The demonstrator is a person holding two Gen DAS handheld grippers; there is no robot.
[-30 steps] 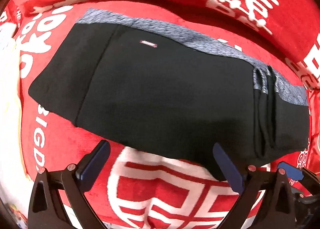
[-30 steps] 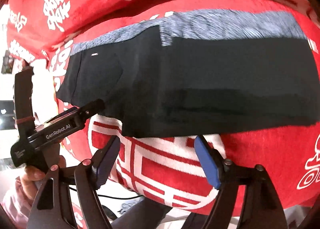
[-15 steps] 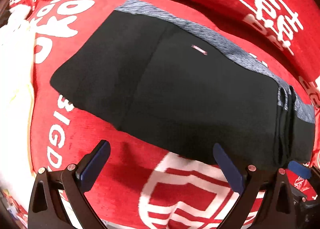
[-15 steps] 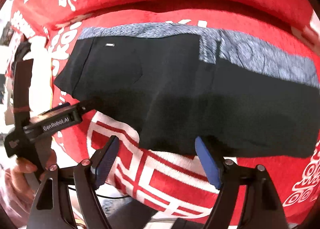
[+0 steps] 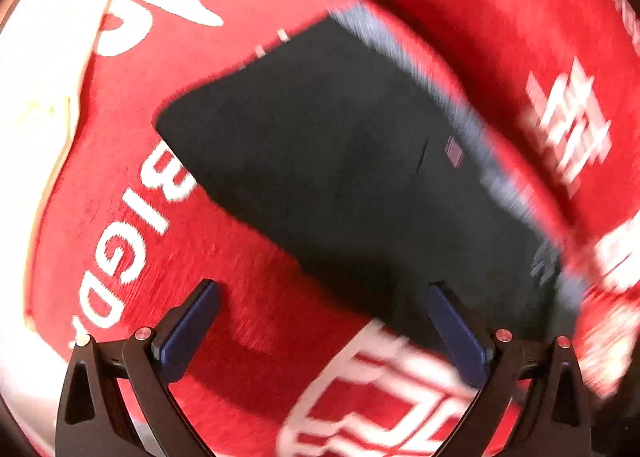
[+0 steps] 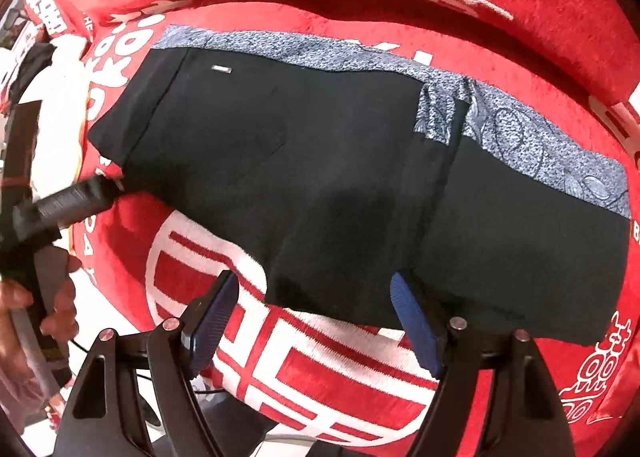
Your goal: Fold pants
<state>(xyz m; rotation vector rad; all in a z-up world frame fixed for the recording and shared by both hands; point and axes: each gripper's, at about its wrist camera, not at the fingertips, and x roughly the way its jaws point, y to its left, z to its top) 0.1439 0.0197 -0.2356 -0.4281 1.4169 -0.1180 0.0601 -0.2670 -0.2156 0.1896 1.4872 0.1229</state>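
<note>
So the black fabric pants with the grey patterned waistband lie already folded into a compact block on the red plush cover, just ahead of my right tool. Both it and my left tool gape wide, empty. Left view is motion-blurred; further folds, I judge, may remain.

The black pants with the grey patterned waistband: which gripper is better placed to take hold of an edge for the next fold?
Probably left. The left gripper has open jaws near the black pants' end corner. The right gripper, also open, only straddles their middle hem.
</note>
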